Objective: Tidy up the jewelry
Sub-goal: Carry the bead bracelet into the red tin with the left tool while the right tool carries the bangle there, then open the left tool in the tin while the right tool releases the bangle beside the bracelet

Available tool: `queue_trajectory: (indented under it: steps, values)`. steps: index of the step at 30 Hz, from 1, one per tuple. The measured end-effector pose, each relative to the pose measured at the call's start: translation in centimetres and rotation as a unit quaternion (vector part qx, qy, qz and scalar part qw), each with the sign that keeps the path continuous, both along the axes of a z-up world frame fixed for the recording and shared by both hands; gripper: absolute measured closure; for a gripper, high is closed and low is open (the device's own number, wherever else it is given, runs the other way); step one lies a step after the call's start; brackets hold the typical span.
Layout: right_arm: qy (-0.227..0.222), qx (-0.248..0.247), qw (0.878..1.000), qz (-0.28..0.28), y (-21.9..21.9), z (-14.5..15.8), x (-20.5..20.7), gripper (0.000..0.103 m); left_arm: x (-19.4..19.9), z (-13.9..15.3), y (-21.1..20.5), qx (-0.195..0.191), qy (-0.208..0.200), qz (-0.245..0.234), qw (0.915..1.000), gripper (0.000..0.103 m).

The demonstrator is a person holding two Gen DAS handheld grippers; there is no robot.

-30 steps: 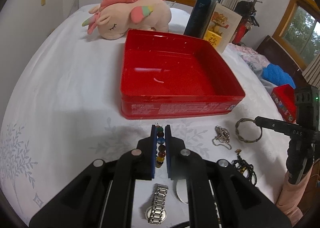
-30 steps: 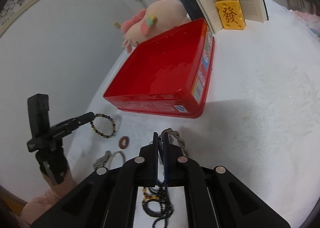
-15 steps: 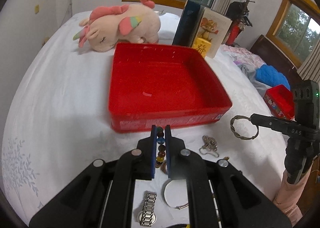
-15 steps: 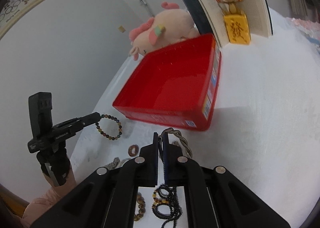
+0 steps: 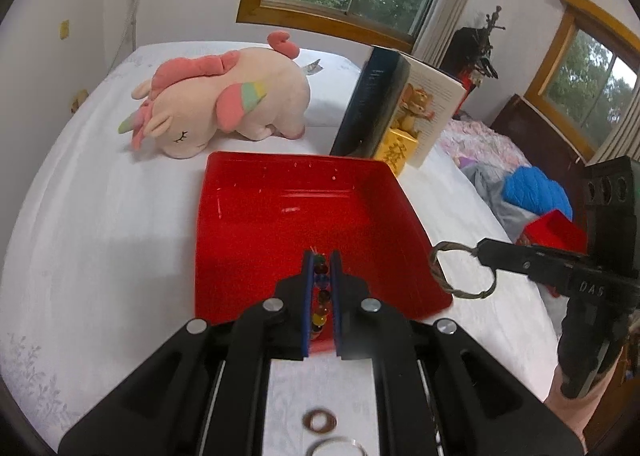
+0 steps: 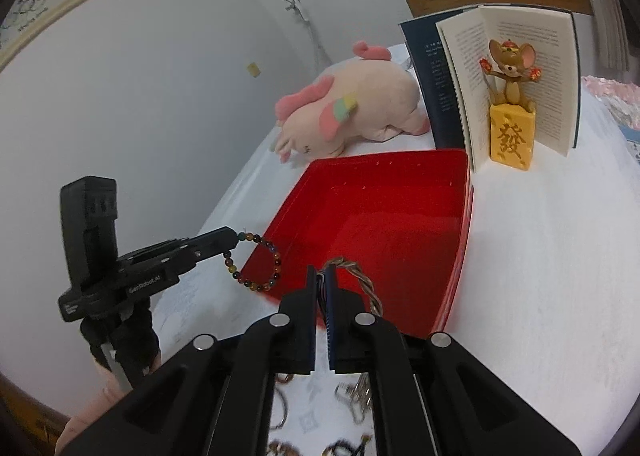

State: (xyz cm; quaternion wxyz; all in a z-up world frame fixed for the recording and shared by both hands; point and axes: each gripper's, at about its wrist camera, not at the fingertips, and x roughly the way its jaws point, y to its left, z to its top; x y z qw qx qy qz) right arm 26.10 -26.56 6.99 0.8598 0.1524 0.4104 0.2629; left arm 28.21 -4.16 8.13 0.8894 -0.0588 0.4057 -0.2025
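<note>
A red tray (image 5: 248,252) (image 6: 400,232) stands on the white bed, with nothing in it. My left gripper (image 5: 321,262) is shut on a bracelet of coloured beads (image 5: 320,298), which hangs as a loop in the right wrist view (image 6: 256,262) over the tray's near left corner. My right gripper (image 6: 321,276) is shut on a twisted rope bangle (image 6: 366,288), which shows in the left wrist view (image 5: 460,272) beside the tray's right wall. Both grippers are raised at the tray's near edge.
A pink plush unicorn (image 5: 224,103), an open book (image 6: 516,67) and a mouse figurine on a yellow block (image 6: 512,111) stand behind the tray. Loose rings (image 5: 319,420) and chains (image 6: 356,396) lie on the bed below the grippers. A small red box (image 5: 556,234) sits at the right.
Both grippers have lifted with their bracelets and moved forward to the tray's near edge. The jewelry left on the bed has dropped toward the bottom of both views.
</note>
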Motion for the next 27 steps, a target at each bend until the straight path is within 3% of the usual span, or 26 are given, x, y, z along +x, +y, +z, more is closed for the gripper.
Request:
queue_trajectory:
  steps: [6,13,21,25,27]
  values:
    - [0.030,-0.030,0.999,-0.008,1.2,-3.3,3.9,0.100,3.5,-3.2,-0.7,0.003,0.032,0.003,0.9995,0.097]
    - [0.060,-0.068,0.996,-0.013,2.1,-6.8,5.8,0.100,5.5,-6.6,-1.1,0.034,0.074,0.012,0.9966,0.097]
    - [0.074,-0.064,0.995,0.000,2.5,-7.7,6.0,0.096,5.4,-7.3,-1.0,0.034,0.087,0.005,0.9956,0.095]
    - [0.069,-0.058,0.996,0.004,2.3,-7.2,5.4,0.091,5.0,-7.0,-0.9,0.033,0.085,0.004,0.9958,0.085]
    - [0.069,-0.057,0.996,0.002,2.1,-7.1,5.2,0.091,4.7,-6.9,-0.9,0.034,0.083,0.004,0.9959,0.085]
